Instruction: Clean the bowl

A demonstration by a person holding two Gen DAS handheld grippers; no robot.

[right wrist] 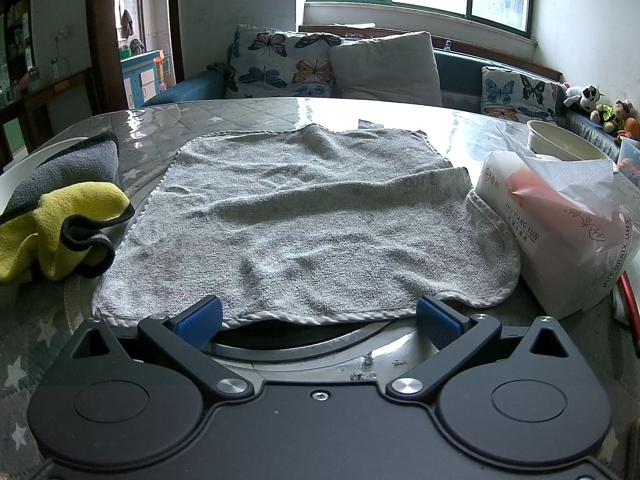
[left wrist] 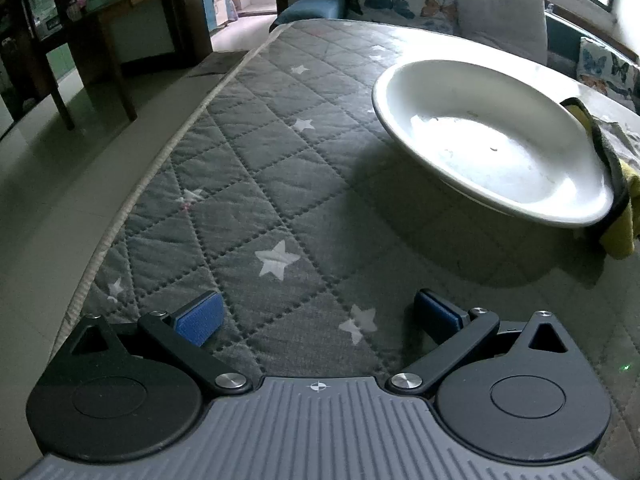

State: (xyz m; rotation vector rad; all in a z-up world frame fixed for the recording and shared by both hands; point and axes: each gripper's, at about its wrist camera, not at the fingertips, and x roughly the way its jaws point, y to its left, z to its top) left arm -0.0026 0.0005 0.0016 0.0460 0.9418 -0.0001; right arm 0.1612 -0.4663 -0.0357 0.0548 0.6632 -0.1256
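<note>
Your left hand-held gripper [left wrist: 318, 318] hangs low over the quilted, star-printed surface [left wrist: 248, 184] with its blue pads spread wide and nothing between them. The white bowl [left wrist: 490, 140] sits ahead and to the right of it, well apart from the fingertips. It is wide and shallow, mouth facing up, resting upright on the surface; being round, it has no long axis to speak of. A few dark specks and smears show on its inner floor. Touching its right rim is a crumpled yellow and grey cloth [left wrist: 618, 208], partly draped against the bowl's edge.

Your right hand-held gripper [right wrist: 318, 318] is likewise spread, holding nothing. Its blue pads sit at the near hem of a grey towel [right wrist: 304, 216] laid flat ahead of you, its long axis running left to right across the view. Under that hem a round metallic rim [right wrist: 320, 354] shows; you cannot tell what it belongs to. The yellow and grey cloth [right wrist: 60, 224] lies just left of the towel. On the right, touching the towel's edge, stands a soft tissue pack [right wrist: 560, 232] with a sheet pulled up; its side reads "ZHU XIANG YUN" beside Chinese characters too small to read. Behind the pack is a small white cup [right wrist: 560, 142].
</note>
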